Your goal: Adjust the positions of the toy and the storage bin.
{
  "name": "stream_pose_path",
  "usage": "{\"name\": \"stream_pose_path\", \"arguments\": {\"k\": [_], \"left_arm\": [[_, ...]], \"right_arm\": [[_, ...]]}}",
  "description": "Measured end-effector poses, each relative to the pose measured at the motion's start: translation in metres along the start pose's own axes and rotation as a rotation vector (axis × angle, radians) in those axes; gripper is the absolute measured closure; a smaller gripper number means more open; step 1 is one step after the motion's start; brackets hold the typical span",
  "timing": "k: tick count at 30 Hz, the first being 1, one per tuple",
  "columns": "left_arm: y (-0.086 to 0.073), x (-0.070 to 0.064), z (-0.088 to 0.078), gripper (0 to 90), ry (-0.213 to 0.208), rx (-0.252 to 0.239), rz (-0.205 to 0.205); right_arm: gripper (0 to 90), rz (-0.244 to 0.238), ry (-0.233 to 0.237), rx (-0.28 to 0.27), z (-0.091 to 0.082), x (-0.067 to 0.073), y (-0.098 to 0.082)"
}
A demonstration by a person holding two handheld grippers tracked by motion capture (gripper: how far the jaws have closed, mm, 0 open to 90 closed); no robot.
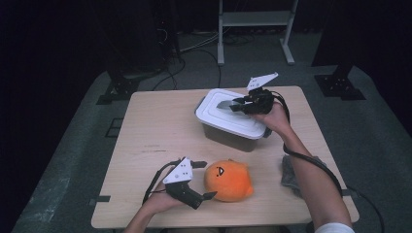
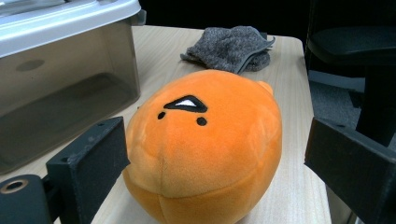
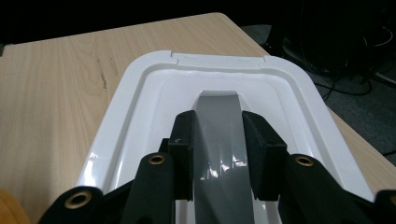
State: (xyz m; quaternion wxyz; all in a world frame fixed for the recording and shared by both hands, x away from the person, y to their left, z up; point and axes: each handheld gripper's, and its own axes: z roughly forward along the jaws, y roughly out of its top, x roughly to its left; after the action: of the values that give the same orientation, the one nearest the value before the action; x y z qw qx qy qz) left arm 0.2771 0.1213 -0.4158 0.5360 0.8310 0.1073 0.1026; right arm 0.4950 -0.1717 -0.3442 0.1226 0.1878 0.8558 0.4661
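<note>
White lid (image 3: pixel 140 116), grey handle (image 3: pixel 219 140), on a smoky bin (image 1: pixel 228 136).
Right gripper (image 3: pixel 218 154) jaws pinch the handle; left gripper (image 2: pixel 210 168) jaws gape wide around the orange plush (image 2: pixel 205 149).

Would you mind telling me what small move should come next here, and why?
Probably lift the lid: the right hand-held gripper has its jaws against both sides of the grey handle, while the left hand-held gripper waits open around the orange plush toy.
</note>
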Motion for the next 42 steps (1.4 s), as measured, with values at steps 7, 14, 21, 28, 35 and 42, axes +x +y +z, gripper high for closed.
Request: {"name": "stream_pose_path", "arguments": {"k": [7, 14, 21, 28, 35, 42], "left_arm": [[0.0, 0.0, -0.001, 4.8, 0.001, -0.003, -0.004], [0.0, 0.0, 0.0, 4.8, 0.001, -0.006, -0.006], [0.0, 0.0, 0.0, 4.8, 0.001, -0.004, -0.003], [0.0, 0.0, -0.001, 4.8, 0.005, -0.004, -0.006], [0.0, 0.0, -0.001, 4.8, 0.007, -0.003, -0.008], [0.0, 0.001, -0.001, 4.8, 0.009, -0.009, -0.012]], "right_arm": [[66.1, -0.001, 0.003, 0.003, -0.002, 0.0, 0.001], [66.2, -0.005, 0.011, 0.001, -0.005, 0.002, 0.005], [66.2, -0.027, 0.019, -0.006, -0.011, 0.005, 0.012], [66.2, -0.043, 0.006, -0.03, -0.029, 0.014, 0.018], [66.2, -0.039, 0.007, -0.064, -0.06, 0.021, 0.014], [66.2, -0.03, -0.006, -0.088, -0.099, 0.028, -0.001]]}}
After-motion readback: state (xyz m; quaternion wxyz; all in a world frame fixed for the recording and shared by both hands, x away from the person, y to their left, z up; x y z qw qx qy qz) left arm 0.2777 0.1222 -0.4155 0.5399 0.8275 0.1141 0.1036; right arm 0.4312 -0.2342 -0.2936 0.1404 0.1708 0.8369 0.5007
